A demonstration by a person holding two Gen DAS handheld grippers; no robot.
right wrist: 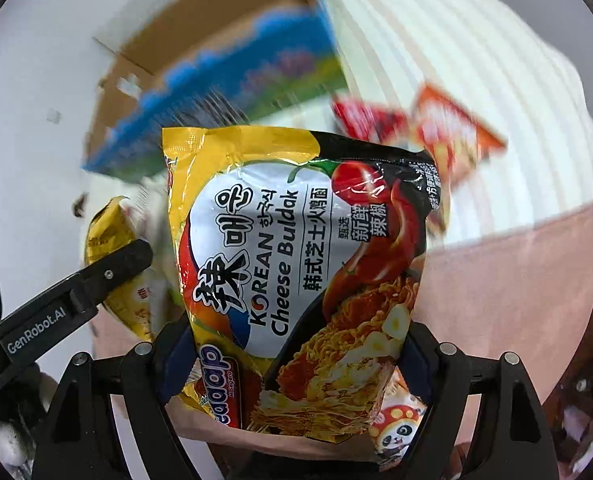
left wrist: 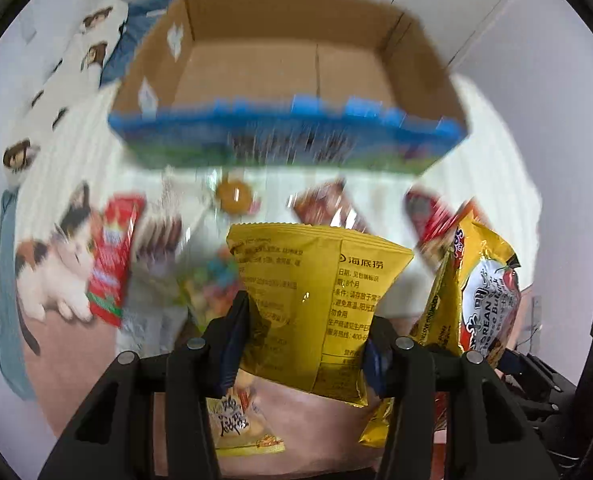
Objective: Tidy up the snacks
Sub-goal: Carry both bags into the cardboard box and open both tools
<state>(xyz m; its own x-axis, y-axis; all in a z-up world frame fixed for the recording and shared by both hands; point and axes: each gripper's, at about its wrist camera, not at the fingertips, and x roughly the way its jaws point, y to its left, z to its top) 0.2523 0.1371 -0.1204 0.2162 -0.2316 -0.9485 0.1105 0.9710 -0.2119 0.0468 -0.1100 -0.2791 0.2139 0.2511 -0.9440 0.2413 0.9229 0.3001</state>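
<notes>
The left gripper [left wrist: 308,328] has its jaws closed on a yellow foil snack pouch [left wrist: 316,304] with printed text. The right gripper [right wrist: 296,344] has its jaws clamped, fairly wide, on a yellow and black Korean Cheese Buldak noodle packet [right wrist: 296,260]. Below lies a bed with a cream striped cover [right wrist: 476,80] and a pink sheet [right wrist: 508,300], strewn with blurred snack packets [left wrist: 112,256]. Farther off stands an open brown cardboard box with a blue printed front [left wrist: 288,80], against a white wall [left wrist: 556,100]. A cat-print cloth [left wrist: 60,276] lies at the left.

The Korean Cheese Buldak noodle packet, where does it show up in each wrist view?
Left wrist view: noodle packet at the right edge, beside the yellow bag.
Right wrist view: noodle packet in the centre, between the right gripper's fingers.
Shared landmark: the cardboard box.
</notes>
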